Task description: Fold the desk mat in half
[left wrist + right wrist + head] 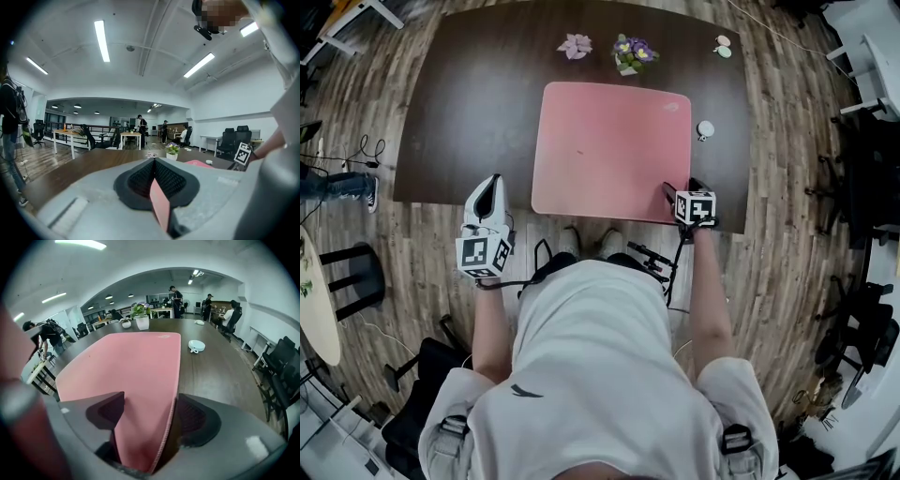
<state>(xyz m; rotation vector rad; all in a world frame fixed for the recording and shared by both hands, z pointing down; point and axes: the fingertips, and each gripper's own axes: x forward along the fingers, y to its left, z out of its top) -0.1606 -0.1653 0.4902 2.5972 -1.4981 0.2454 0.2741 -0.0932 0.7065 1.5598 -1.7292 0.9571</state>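
Note:
The pink desk mat lies flat and unfolded on the dark brown table. My right gripper is at the mat's near right corner. In the right gripper view it stands open, and the mat runs between the jaws with its stitched right edge close to the right pad; neither pad presses on it. My left gripper hovers off the table's front edge, left of the mat and apart from it. Its jaws are shut, and a thin pink strip shows low between them; what that strip is stays unclear.
At the table's far side stand a small potted flower and a pink flower piece. A small white round object lies right of the mat, and two little items sit at the far right corner. Office chairs stand to the right.

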